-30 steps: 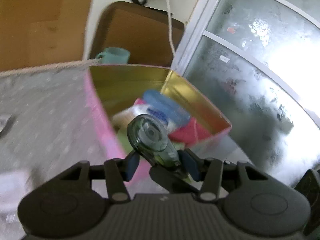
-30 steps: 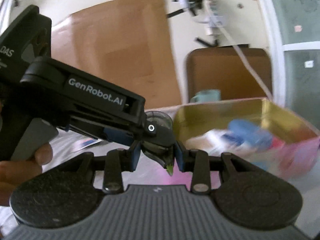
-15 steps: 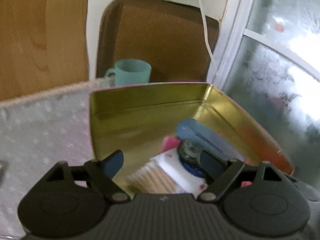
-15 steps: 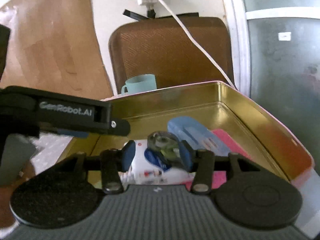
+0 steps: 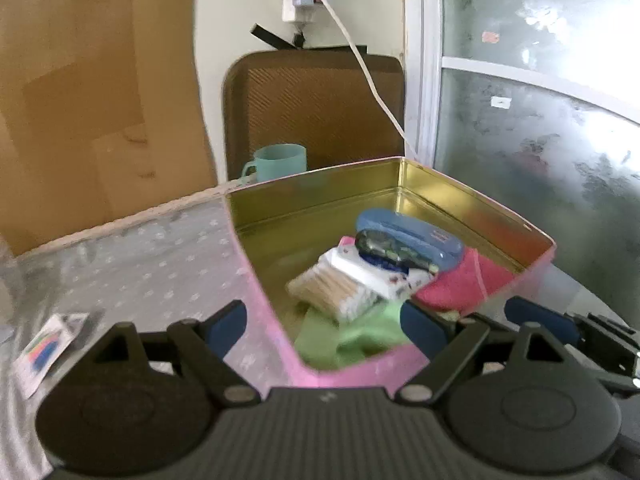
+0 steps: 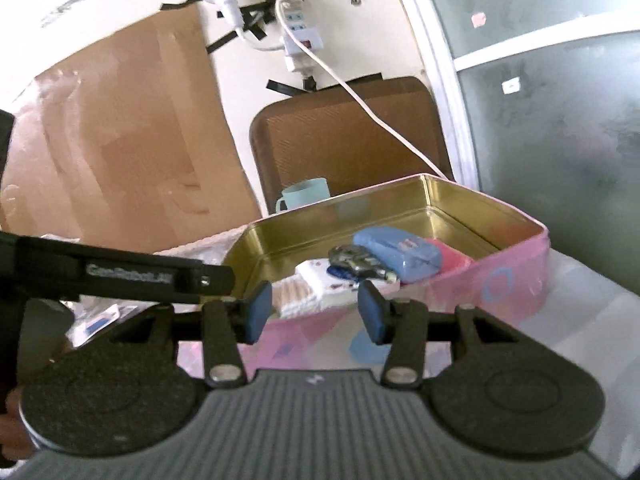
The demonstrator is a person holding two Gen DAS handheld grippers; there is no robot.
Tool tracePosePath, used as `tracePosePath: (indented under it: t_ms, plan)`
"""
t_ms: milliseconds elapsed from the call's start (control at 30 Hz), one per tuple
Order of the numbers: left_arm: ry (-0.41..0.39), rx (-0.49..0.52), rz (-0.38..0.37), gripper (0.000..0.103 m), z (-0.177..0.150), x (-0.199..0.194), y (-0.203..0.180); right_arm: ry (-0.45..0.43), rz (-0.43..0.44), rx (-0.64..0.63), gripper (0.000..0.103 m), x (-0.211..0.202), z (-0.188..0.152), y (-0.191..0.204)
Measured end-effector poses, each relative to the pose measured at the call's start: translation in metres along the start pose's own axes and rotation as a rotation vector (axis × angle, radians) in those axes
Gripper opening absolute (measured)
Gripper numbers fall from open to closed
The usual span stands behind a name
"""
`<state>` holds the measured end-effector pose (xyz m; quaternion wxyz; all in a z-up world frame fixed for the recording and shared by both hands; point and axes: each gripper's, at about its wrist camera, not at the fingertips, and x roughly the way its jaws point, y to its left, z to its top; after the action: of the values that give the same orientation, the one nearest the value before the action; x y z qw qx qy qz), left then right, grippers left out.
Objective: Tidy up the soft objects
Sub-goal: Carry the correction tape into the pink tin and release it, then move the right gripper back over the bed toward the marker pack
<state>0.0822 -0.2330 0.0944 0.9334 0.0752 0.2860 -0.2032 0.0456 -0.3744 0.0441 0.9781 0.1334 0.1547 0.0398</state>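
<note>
Gold-coloured metal lines the inside of the pink rectangular tin (image 5: 472,216), which is sitting in the centre of both views on the grey dotted tablecloth (image 5: 132,256). We are holding the left gripper (image 5: 320,326) just short of the tin's near corner with its jaws standing wide and nothing between them. We are holding the right gripper (image 6: 316,312) in front of the tin's long pink side, jaws parted and likewise empty; its dark frame is showing at the lower right of the left view.

Inside the tin, the dark translucent tape dispenser (image 5: 384,246) is lying on top of the pile, touching the blue plastic case (image 5: 416,236) behind it. Beneath them we are seeing a white packet (image 5: 372,276), a bundle of cotton swabs (image 5: 332,292), a folded pink cloth (image 5: 460,284) toward the right wall and a green cloth (image 5: 360,336) at the near corner. The cloths appear to be serving as a bottom layer, so harder items rest on them.

A small printed packet (image 5: 44,344) is lying on the tablecloth at the lower left of the left view; we judge it a likely remaining item.
</note>
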Motion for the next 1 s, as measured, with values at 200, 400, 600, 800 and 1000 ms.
tracePosePath:
  t_ms: [200, 400, 600, 800, 1000]
  plan:
    - [0.014, -0.013, 0.059, 0.088, -0.039, -0.039, 0.020, 0.026, 0.022, 0.035, 0.051, -0.034, -0.022, 0.020]
    - [0.049, -0.072, 0.110, 0.088, -0.072, -0.056, 0.054, 0.115, 0.049, 0.049, 0.051, -0.037, -0.037, 0.036]
    - [0.064, -0.116, 0.166, 0.088, -0.095, -0.070, 0.091, 0.133, 0.077, -0.002, 0.051, -0.038, -0.039, 0.067]
    - [0.068, -0.158, 0.221, 0.088, -0.112, -0.078, 0.127, 0.161, 0.095, -0.052, 0.051, -0.034, -0.047, 0.104]
    - [0.083, -0.195, 0.272, 0.088, -0.127, -0.079, 0.164, 0.189, 0.115, -0.100, 0.051, -0.023, -0.054, 0.134]
